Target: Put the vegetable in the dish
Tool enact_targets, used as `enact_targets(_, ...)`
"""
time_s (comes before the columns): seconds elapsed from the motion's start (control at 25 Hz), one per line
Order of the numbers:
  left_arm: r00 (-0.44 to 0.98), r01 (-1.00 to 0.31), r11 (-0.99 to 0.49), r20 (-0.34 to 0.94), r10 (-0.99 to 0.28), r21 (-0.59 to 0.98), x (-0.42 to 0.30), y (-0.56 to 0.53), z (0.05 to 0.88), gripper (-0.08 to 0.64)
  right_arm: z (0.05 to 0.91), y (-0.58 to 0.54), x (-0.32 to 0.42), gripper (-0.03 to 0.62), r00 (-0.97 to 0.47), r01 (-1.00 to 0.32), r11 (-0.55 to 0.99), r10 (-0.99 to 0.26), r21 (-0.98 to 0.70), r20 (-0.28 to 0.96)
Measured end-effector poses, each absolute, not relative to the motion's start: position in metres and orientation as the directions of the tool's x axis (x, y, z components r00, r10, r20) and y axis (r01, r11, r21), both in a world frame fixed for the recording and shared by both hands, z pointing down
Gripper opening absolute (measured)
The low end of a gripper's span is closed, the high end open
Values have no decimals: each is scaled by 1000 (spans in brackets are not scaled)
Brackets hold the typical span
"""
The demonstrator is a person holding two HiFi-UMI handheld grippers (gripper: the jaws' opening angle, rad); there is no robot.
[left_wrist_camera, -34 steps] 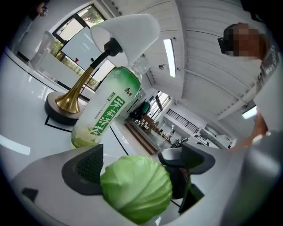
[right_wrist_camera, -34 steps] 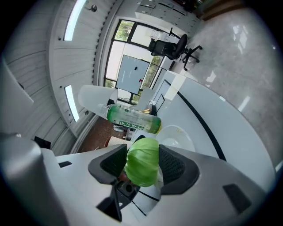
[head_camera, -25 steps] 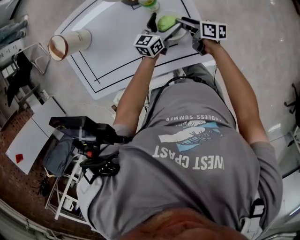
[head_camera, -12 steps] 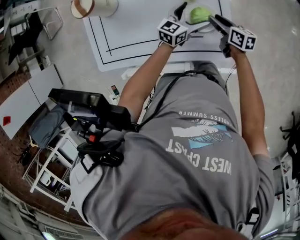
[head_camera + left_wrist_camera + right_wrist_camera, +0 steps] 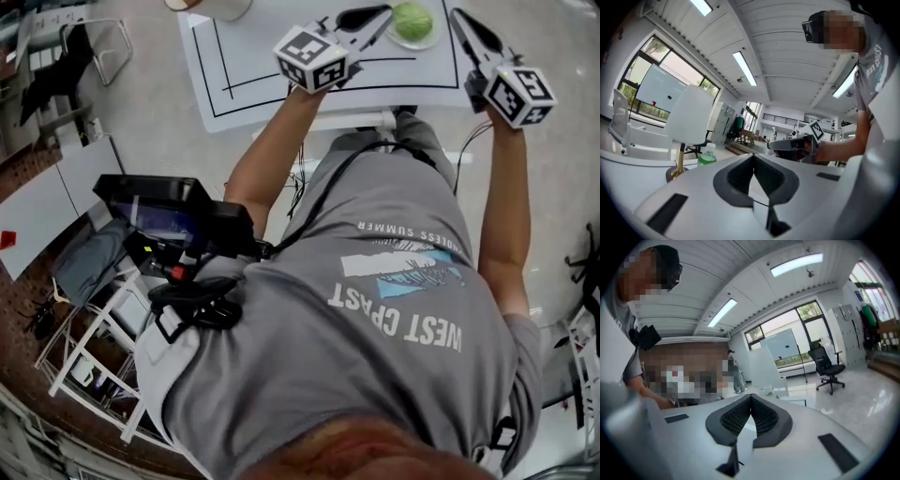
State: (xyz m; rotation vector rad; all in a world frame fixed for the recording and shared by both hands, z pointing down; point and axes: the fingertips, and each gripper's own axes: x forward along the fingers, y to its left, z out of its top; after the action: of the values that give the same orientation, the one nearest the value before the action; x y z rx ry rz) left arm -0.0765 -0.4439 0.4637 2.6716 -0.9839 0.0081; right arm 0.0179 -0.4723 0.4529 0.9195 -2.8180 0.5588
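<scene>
A round green vegetable (image 5: 411, 20) lies in a small pale dish (image 5: 429, 39) at the near edge of the white table (image 5: 272, 56). My left gripper (image 5: 380, 13) hangs just left of the dish, raised off the table, jaws shut with nothing between them (image 5: 752, 157). My right gripper (image 5: 457, 14) is lifted to the right of the dish, also shut and empty (image 5: 750, 396). Both sets of jaws have just been closing. Neither touches the vegetable. In the left gripper view the right gripper (image 5: 794, 144) shows across from it.
A tan and white cup (image 5: 208, 7) lies at the table's far left. A green bottle (image 5: 707, 157) and a white-shaded lamp (image 5: 689, 115) stand behind. A black device on a stand (image 5: 169, 220) is at my left side. An office chair (image 5: 828, 365) stands on the floor.
Both grippers have risen away from the dish and gone from open to shut. The vegetable stays in the dish. The head view has shifted, so the table sits higher in the picture.
</scene>
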Motion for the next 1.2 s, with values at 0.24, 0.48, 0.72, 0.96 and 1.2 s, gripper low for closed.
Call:
enact_targets(0.24, 768, -636, -757, 29, -640, 150, -113, -475, 363, 8, 344, -480, 1, 9, -838, -545, 824, -531, -154, 127)
enact_targets(0.48, 743, -667, -742, -13, -669, 74, -116, -442, 318, 8, 300, -436, 12, 9, -860, -511, 854, -507, -98, 64)
enact_targets(0.72, 691, -720, -692, -46, -722, 52, -141, -439, 301, 8, 268, -425, -13, 8, -892, -451, 893, -450, -13, 46)
enact_targets(0.96, 675, -737, -676, -64, -735, -2, -95, -351, 261, 8, 231, -341, 31, 9, -911, -412, 911, -412, 21, 27)
enact_targets(1.2, 662, -750, -659, -83, -745, -59, -78, -219, 189, 8, 162, -215, 49, 8, -918, -395, 918, -395, 42, 10)
